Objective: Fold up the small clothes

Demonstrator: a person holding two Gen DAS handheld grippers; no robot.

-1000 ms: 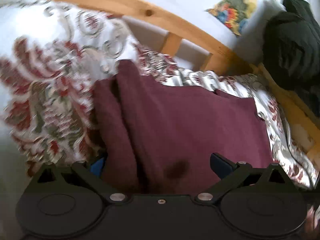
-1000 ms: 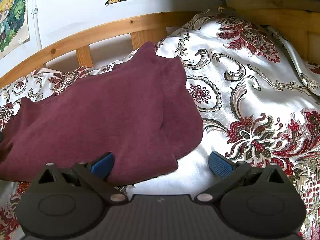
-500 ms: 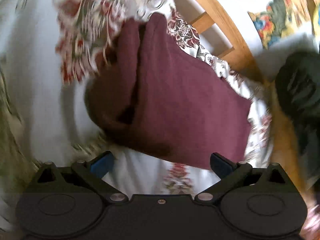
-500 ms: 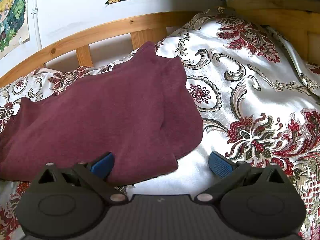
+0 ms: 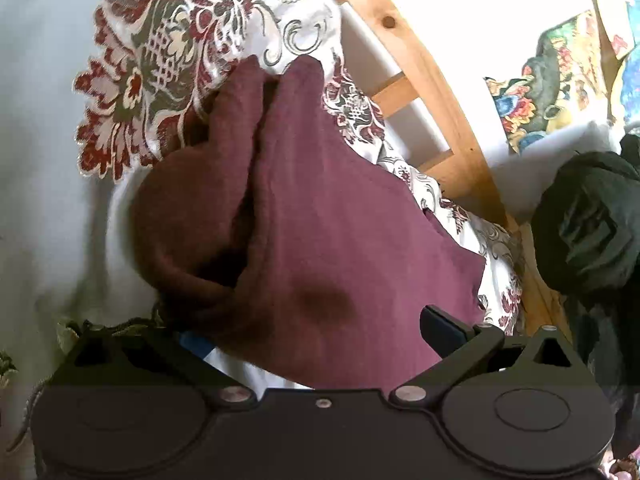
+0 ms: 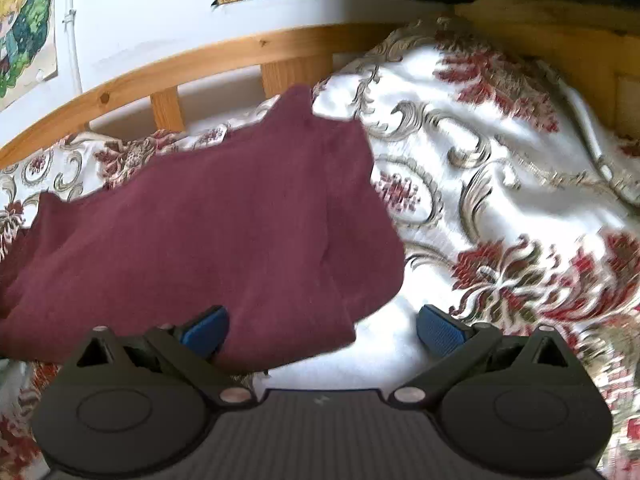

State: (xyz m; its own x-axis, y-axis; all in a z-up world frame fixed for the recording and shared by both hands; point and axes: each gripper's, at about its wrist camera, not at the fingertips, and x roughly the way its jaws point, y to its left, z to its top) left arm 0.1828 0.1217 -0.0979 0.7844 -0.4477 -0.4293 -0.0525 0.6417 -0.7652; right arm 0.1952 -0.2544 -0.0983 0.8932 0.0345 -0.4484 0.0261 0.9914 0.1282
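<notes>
A maroon garment (image 5: 328, 216) lies folded on the floral bedspread (image 5: 152, 60). In the left wrist view my left gripper (image 5: 316, 332) is open, its fingers either side of the garment's near edge, with the cloth lying between the pads. In the right wrist view the same garment (image 6: 208, 232) spreads to the left. My right gripper (image 6: 322, 330) is open over its near right corner, the left pad (image 6: 206, 328) against the cloth and the right pad over bare bedspread.
A wooden bed rail (image 6: 192, 64) runs behind the garment, and it also shows in the left wrist view (image 5: 432, 92). A dark bundle of clothes (image 5: 588, 224) sits at the right. Posters (image 6: 24, 36) hang on the white wall. The bedspread (image 6: 500, 184) extends to the right.
My left gripper swung back and up, then came in again over the garment's near edge. My right gripper moved slightly, and its view is now a little blurred.
</notes>
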